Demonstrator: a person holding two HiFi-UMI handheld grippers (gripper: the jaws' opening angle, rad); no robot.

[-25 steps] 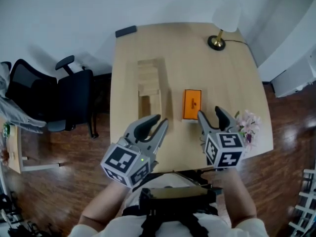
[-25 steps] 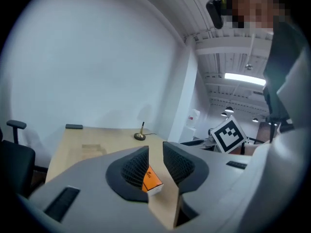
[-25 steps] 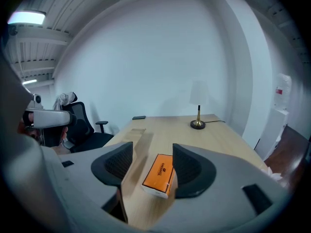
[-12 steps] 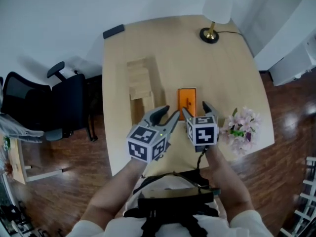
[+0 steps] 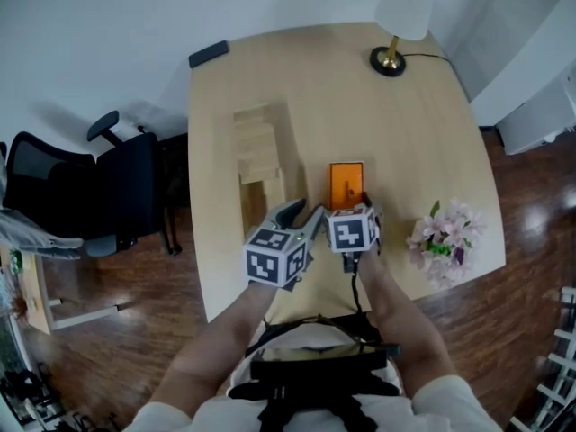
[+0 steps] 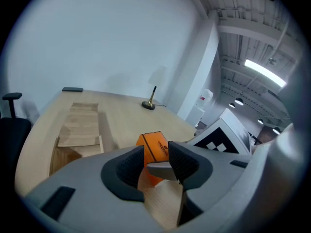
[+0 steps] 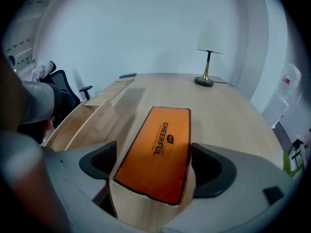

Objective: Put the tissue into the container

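Observation:
An orange tissue box (image 5: 346, 185) lies flat on the wooden table (image 5: 414, 142), just right of an open wooden container (image 5: 261, 156). My right gripper (image 5: 351, 209) is at the box's near end. Its jaws are opening, and the box (image 7: 158, 149) lies between them with a gap on the left side. My left gripper (image 5: 303, 212) sits close beside it on the left, open, with nothing between its fingers. In the left gripper view the box (image 6: 154, 147) shows just beyond the left gripper (image 6: 156, 160), and the container (image 6: 77, 130) lies to the left.
A lamp (image 5: 389, 57) stands at the table's far right corner. Pink flowers (image 5: 441, 239) sit at the near right edge. A flat black object (image 5: 209, 54) lies at the far left corner. An office chair (image 5: 81, 183) stands left of the table.
Both grippers moved forward and inward toward the box. The right one now straddles its near end with wider jaws. The left jaws have opened too.

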